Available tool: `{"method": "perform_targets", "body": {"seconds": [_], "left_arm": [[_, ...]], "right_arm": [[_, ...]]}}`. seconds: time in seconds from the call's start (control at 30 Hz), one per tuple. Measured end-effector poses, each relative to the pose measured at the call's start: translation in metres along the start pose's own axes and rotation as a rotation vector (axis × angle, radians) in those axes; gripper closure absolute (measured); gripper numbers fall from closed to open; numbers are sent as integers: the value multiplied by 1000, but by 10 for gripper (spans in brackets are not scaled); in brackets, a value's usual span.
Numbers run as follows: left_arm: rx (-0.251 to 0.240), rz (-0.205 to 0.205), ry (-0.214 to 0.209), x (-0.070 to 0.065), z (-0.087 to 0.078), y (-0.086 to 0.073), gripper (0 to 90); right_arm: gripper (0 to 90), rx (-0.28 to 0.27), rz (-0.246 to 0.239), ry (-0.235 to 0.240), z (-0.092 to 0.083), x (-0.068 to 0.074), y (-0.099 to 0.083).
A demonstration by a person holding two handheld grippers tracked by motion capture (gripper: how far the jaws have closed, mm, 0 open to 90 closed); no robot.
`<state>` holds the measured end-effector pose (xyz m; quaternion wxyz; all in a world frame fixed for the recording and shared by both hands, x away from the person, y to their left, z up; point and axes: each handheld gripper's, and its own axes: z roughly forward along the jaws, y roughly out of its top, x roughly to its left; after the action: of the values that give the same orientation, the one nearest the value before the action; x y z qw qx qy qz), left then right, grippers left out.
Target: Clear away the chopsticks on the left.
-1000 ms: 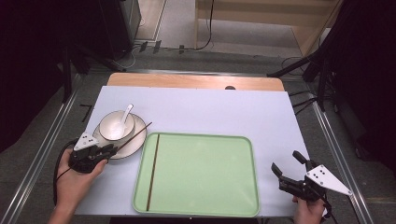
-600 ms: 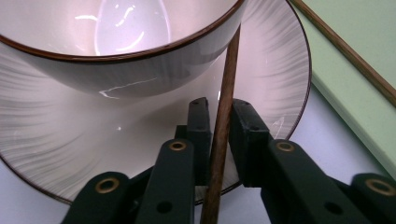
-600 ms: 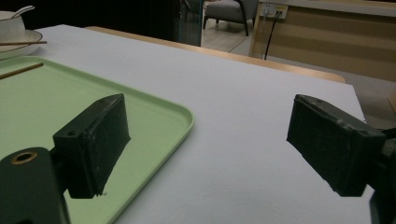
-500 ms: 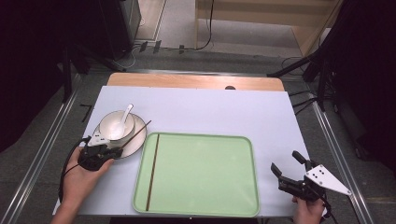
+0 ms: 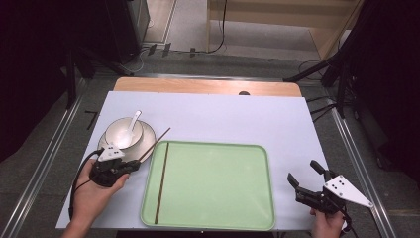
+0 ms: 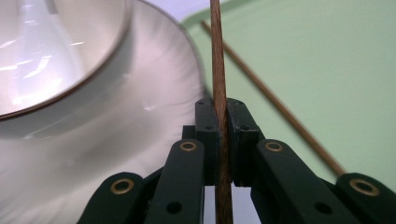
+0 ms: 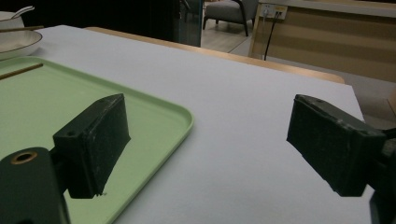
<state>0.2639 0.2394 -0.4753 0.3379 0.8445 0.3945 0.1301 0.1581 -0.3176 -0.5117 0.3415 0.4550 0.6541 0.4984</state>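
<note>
Beside the white plate (image 5: 111, 144), your left gripper (image 5: 130, 166) has just closed its jaws on a brown chopstick (image 5: 154, 144), pinched between the pads and slanting up over the plate's edge toward the green tray (image 5: 218, 218). Its twin chopstick (image 5: 162, 181) lies along the tray's left side. A bowl (image 5: 124, 133) with a spoon (image 5: 131, 126) sits on the plate. Your right gripper (image 5: 303, 176) hovers at the tray's right, jaws wide, holding nothing.

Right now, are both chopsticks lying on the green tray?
No: one chopstick lies on the green tray, while the left claw is shut on the other chopstick.
</note>
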Motion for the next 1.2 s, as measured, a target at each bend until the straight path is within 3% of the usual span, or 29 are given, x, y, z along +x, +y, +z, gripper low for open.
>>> {"method": "perform_targets", "body": {"seconds": [0.23, 0.47, 0.7, 0.87, 1.2], "left_arm": [[-8, -38, -99, -35, 16, 4, 850], [24, -40, -144, -71, 35, 6, 850], [66, -22, -159, -102, 54, 7, 850], [100, 1, -165, -117, 66, 6, 849], [82, 9, -143, -125, 66, 3, 806]], "right_arm": [[127, -1, -1, -2, 0, 0, 0], [128, -1, -1, 0, 0, 0, 0], [127, 0, -1, 1, 1, -1, 0], [127, -1, -2, 2, 0, -1, 0], [127, -3, 0, 0, 0, -1, 0]]}}
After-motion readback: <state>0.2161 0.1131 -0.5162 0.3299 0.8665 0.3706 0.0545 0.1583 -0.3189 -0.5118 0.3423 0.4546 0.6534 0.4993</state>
